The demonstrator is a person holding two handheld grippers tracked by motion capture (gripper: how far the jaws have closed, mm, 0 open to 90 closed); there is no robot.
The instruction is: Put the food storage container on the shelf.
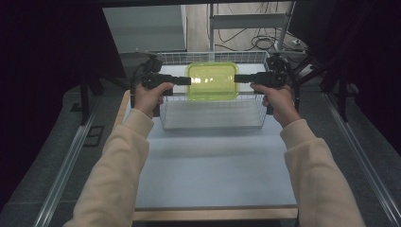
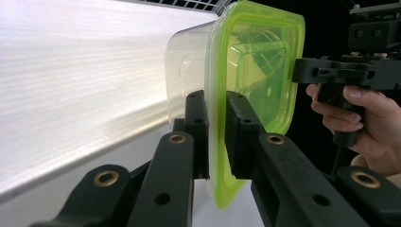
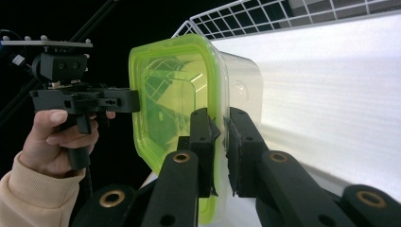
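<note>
Above one wire basket (image 1: 211, 118), one lidded container (image 1: 212, 81), two grippers—left gripper (image 1: 188, 81), right gripper (image 1: 237, 78)—clamped on its rim.

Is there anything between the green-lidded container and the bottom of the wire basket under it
Nothing visible. The container hangs over the wire basket, gripped at the lid rim by the left gripper and right gripper. The basket floor below looks bare.

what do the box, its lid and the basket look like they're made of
Box: clear, glossy, probably hard plastic; the white surface behind shows through its walls.
Lid: translucent lime-green plastic, smooth and shiny; the box's shape shows through it. Whether it is stiff or flexible is unclear.
Basket: thin wire in a grid, white, likely coated metal, though the coating can't be confirmed.
</note>
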